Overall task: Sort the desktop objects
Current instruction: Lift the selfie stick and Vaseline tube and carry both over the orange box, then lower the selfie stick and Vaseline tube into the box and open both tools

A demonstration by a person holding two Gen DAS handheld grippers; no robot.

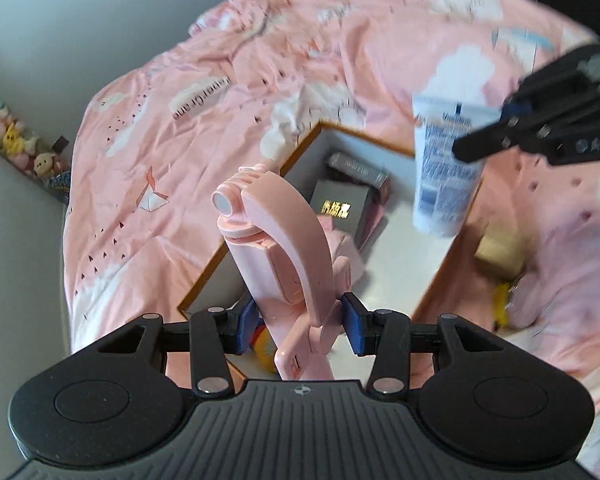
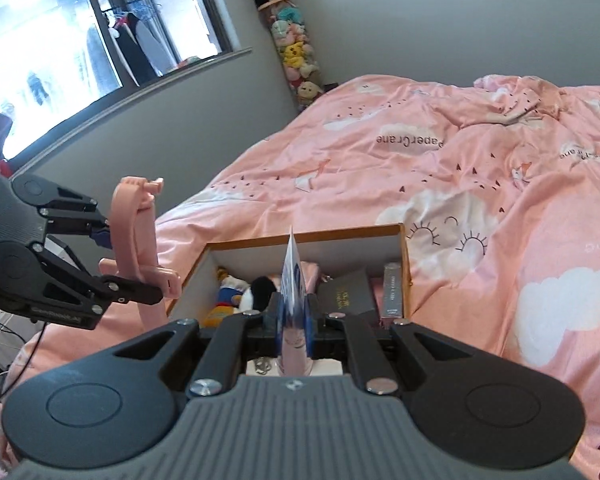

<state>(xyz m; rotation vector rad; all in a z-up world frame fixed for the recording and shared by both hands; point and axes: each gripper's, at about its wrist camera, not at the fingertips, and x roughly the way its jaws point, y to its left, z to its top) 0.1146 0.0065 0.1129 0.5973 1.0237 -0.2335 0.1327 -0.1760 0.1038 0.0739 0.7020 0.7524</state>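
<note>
While our left gripper (image 1: 300, 322) clamps the pink folding holder (image 1: 278, 240) above the open box (image 1: 256, 216), our right gripper (image 2: 291, 320) pinches a white lotion tube (image 1: 446, 168) at two o'clock, over the pink bedspread (image 2: 440, 184).

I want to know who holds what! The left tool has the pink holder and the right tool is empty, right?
Not quite. The left tool does hold the pink holder, but the right tool isn't empty: it grips a white tube, as the left wrist view shows.
</note>
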